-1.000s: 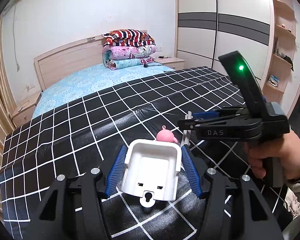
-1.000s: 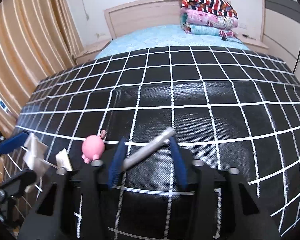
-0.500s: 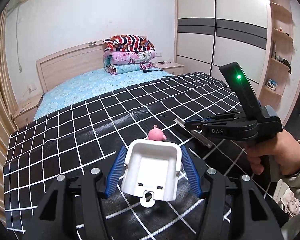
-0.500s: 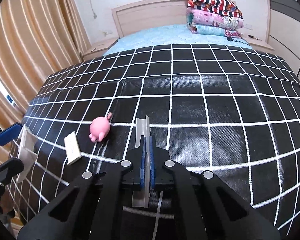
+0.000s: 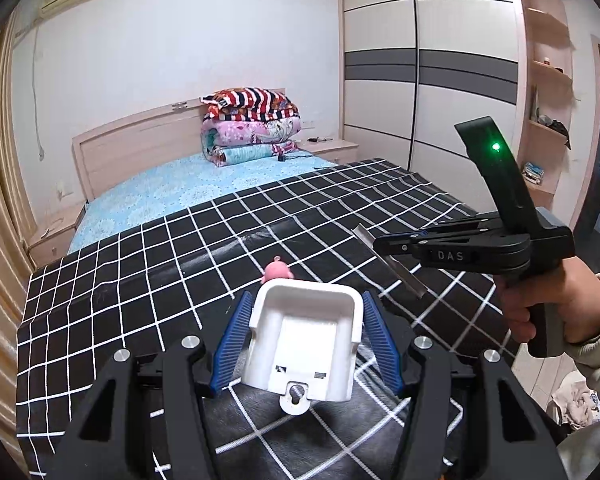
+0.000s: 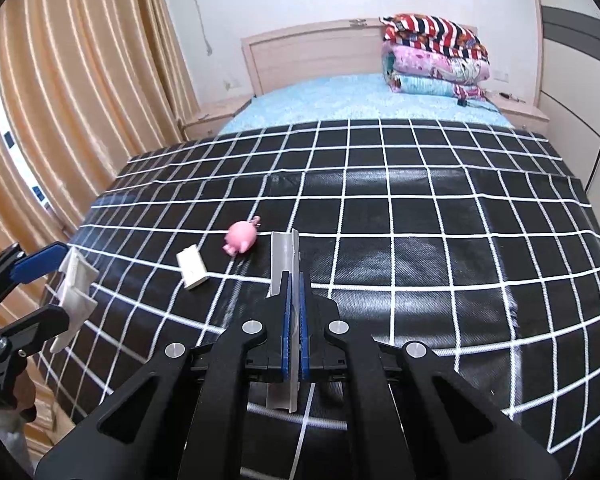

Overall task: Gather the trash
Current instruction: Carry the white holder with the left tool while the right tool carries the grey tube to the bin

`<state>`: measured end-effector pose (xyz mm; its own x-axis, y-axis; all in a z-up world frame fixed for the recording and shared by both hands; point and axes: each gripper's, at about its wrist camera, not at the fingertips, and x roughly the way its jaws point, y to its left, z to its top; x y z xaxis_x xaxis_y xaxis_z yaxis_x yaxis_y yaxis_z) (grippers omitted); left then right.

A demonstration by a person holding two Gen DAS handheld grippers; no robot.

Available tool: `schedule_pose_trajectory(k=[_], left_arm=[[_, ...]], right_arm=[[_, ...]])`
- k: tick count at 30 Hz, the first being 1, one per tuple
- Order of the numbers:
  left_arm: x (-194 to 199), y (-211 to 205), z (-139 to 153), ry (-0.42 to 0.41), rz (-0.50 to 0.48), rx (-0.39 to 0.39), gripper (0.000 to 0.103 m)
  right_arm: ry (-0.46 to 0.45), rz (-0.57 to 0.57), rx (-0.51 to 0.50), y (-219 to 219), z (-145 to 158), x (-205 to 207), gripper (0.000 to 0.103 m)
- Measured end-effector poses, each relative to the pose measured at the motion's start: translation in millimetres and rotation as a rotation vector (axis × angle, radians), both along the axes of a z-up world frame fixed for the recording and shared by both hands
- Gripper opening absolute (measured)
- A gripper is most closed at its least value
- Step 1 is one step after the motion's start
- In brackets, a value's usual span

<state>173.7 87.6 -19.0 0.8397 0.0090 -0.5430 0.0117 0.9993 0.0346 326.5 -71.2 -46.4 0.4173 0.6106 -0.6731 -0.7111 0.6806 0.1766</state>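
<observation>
My left gripper (image 5: 306,316) is shut on a small white plastic bin (image 5: 304,344), held above the black checked sheet; it also shows at the left edge of the right wrist view (image 6: 74,284). My right gripper (image 6: 294,280) is shut on a flat silver wrapper strip (image 6: 283,256), lifted off the sheet; the strip also shows in the left wrist view (image 5: 392,266), to the right of the bin. A small white card-like scrap (image 6: 192,267) lies on the sheet.
A pink pig toy (image 6: 241,237) lies on the checked sheet (image 6: 420,208), just beyond the bin (image 5: 276,271). Folded quilts (image 6: 436,56) are stacked at the headboard. Curtains (image 6: 80,100) hang at the left, a wardrobe (image 5: 428,80) stands at the right.
My right gripper has closed on the silver strip and lifted it off the sheet. Both grippers have risen and pulled back from the bed; the bin stays held.
</observation>
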Motion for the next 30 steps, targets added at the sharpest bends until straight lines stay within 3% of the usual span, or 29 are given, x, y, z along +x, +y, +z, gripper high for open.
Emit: schedule_pose_trajectory(k=[16, 24, 30], left_arm=[[-52.2, -48.3, 6.2, -0.024, -0.022, 0.009, 0.055], [-71.9, -69.7, -5.7, -0.002, -0.039, -0.002, 0.055], [-83.5, -85.5, -26.3, 0.046, -0.052, -0.024, 0.055]], right_arm=[[-0.058, 0.097, 0.05, -50.7, 22.3, -73.2, 0.004], [-0.036, 0.142, 0.037, -71.1, 9.8, -104.5, 0.004], [0.033, 0.174, 0.02, -85.0, -14.5, -126.0, 0.004]])
